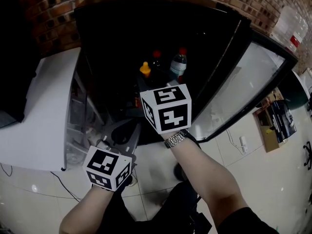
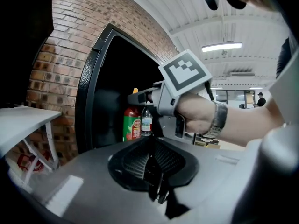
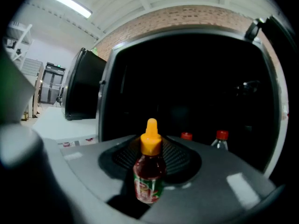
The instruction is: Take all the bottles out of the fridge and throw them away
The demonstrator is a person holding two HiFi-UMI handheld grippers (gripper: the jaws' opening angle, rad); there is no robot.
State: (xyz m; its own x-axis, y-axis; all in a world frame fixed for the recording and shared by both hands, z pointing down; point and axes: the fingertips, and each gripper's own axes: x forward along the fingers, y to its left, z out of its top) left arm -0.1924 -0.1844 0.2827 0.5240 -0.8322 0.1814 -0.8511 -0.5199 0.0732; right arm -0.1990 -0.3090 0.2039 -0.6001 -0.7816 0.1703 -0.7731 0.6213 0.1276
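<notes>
Step in hand: taking one bottle out of the fridge (image 3: 108,73). The right gripper (image 3: 148,186) fingers pinch the orange-cap sauce bottle (image 3: 150,164), upright, at the fridge mouth. The left gripper (image 2: 157,190) fingers are pressed together, w/ nothing between. The clear red-cap bottle (image 3: 221,139) and the other red-cap bottle (image 3: 186,136) stand inside, approx. at 2 o'clock of the held one. Next, I judge: carry it to a bin (none in view) w/o slipping.
</notes>
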